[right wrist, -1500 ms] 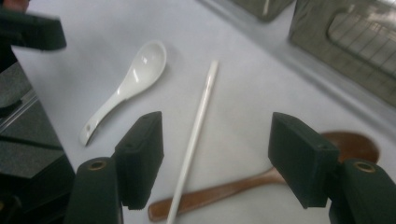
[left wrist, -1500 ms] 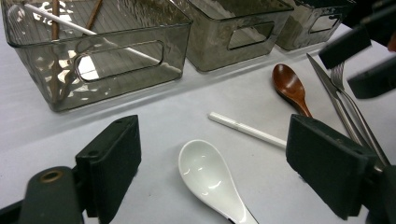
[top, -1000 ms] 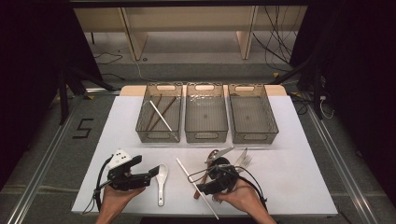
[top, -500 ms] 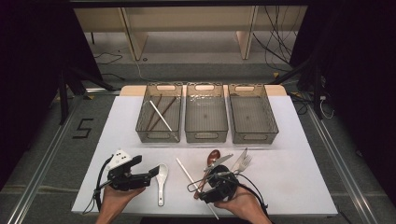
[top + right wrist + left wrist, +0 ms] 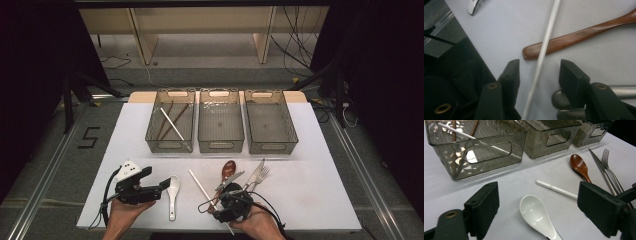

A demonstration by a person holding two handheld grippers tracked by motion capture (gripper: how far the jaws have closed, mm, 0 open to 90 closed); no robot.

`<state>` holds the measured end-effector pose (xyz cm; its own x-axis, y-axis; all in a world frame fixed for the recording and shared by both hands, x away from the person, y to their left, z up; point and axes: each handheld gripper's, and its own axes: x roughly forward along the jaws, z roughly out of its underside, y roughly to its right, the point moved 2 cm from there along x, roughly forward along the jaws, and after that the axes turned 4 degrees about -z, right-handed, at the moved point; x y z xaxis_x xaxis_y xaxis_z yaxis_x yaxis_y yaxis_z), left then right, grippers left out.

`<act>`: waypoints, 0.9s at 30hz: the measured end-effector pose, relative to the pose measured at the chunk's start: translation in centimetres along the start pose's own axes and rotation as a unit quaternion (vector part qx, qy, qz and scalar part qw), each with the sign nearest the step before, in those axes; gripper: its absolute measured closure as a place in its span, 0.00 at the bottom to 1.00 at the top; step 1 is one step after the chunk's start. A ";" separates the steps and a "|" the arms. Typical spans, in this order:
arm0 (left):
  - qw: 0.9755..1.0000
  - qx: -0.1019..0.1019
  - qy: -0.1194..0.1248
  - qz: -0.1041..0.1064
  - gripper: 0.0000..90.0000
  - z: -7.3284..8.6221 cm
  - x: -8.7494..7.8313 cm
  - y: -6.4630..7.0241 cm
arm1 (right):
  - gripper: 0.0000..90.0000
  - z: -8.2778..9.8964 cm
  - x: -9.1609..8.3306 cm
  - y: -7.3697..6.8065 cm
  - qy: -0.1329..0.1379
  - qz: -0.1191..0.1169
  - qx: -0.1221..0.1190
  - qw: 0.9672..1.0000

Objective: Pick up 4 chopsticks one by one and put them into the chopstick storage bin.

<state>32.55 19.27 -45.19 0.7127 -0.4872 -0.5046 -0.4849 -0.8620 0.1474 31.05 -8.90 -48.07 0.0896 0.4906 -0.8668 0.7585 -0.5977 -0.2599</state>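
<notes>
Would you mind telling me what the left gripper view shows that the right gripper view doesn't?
The left gripper view alone has the three clear bins, the white ceramic spoon, the knife and the fork's tines. The right gripper view alone has the right gripper, its jaws just closing, straddling the white chopstick without pressing it. Both share that chopstick and the wooden spoon.

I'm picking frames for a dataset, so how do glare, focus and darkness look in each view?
High view: white table bright, surroundings dark. Left gripper view: glare on the nearest clear bin and white spoon, its own jaws soft. Right gripper view: white chopstick and wooden spoon handle slightly blurred.
</notes>
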 end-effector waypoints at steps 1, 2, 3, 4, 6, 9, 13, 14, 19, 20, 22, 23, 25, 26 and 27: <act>1.000 0.001 0.000 0.000 0.20 0.0 0.0 0.0 | 0.62 0.0 0.1 0.0 -0.002 0.001 -0.001 1.000; 1.000 0.001 0.000 0.000 0.20 0.0 0.0 0.0 | 0.63 0.0 0.1 -0.1 -0.002 0.001 -0.001 1.000; 1.000 0.002 -0.001 0.000 0.20 0.0 0.0 0.0 | 0.64 0.1 0.2 -0.1 -0.004 0.000 -0.001 1.000; 1.000 0.001 -0.001 0.000 0.20 0.0 0.0 0.0 | 0.65 0.1 0.2 -0.1 -0.005 0.003 -0.002 1.000; 1.000 0.001 -0.001 0.000 0.20 0.0 0.0 0.0 | 0.67 0.2 0.4 -0.2 -0.007 0.003 -0.003 1.000; 1.000 0.001 -0.001 0.000 0.20 0.0 0.0 0.0 | 0.70 0.2 0.4 -0.2 -0.008 0.005 -0.006 1.000; 1.000 0.001 -0.001 0.000 0.20 0.0 0.0 0.0 | 0.73 0.3 0.4 -0.5 -0.012 0.005 -0.008 1.000; 1.000 0.001 -0.001 0.001 0.20 0.0 0.0 0.0 | 0.74 0.3 0.4 -0.6 -0.013 0.003 -0.011 1.000; 1.000 0.001 -0.001 0.000 0.20 0.0 0.0 0.0 | 0.79 0.4 0.4 -0.8 -0.018 0.007 -0.014 1.000; 1.000 0.001 -0.001 0.000 0.20 0.0 0.0 0.0 | 0.81 0.4 0.4 -0.9 -0.019 0.007 -0.013 1.000; 1.000 0.001 -0.001 0.001 0.20 0.0 0.0 0.0 | 0.85 0.4 0.4 -0.8 -0.019 0.010 -0.014 1.000; 1.000 0.001 -0.001 0.001 0.20 0.0 0.0 0.0 | 0.86 0.4 0.4 -0.7 -0.019 0.011 -0.015 1.000; 1.000 0.001 -0.001 0.001 0.20 0.0 0.0 0.0 | 0.87 0.4 0.4 -0.6 -0.018 0.008 -0.012 1.000; 1.000 0.000 -0.001 0.001 0.20 0.0 0.0 0.0 | 0.89 0.4 0.4 -0.6 -0.018 0.010 -0.011 1.000; 1.000 0.001 -0.001 0.001 0.20 0.0 0.0 0.0 | 0.91 0.4 0.4 -0.5 -0.019 0.012 -0.011 1.000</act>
<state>32.55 19.22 -45.19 0.7108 -0.4886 -0.5060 -0.4871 -0.8609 0.1471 30.44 -8.65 -48.46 0.0833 0.4509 -0.8887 0.7709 -0.5943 -0.2292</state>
